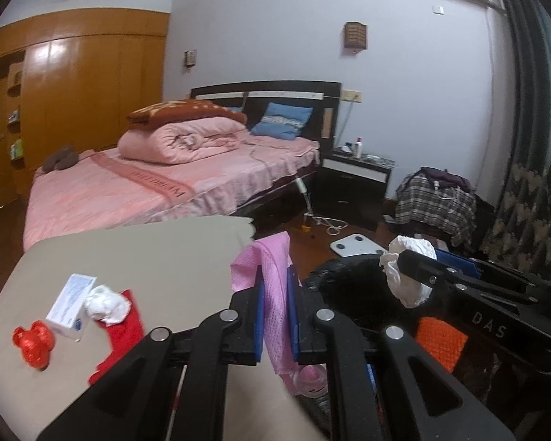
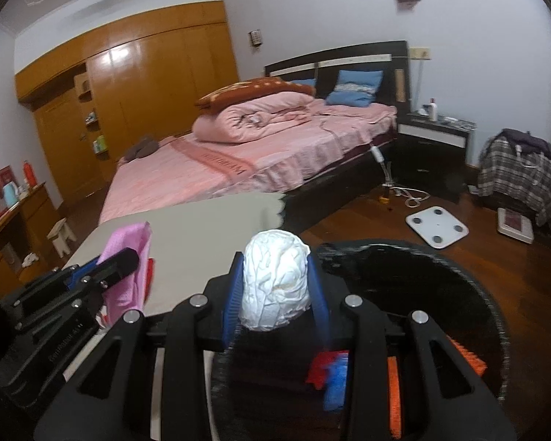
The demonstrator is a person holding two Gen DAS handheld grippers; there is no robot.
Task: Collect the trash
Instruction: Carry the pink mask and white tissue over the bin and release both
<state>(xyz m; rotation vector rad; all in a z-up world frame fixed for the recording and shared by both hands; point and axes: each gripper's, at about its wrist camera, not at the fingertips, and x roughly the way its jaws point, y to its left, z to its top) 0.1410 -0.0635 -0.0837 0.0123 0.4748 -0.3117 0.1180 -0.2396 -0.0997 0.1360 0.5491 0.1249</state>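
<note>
Left gripper (image 1: 275,312), lower centre of its view: clamped on a pink mesh cloth (image 1: 272,279) that hangs between its pads. Right gripper (image 2: 275,286), centre of its view: clamped on a crumpled white paper wad (image 2: 275,283), above the black bin (image 2: 496,294). Grey table (image 1: 147,253), lower left: red wrapper (image 1: 33,343), small box (image 1: 69,301), white wad (image 1: 106,303).

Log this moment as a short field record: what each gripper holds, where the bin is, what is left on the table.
left gripper: shut on pink mesh cloth
right gripper: shut on crumpled white paper ball, above the bin's near rim
black bin: beside table, red, blue and orange scraps inside
beige table: red bear-shaped wrapper, small white box, white paper wad, red cloth
</note>
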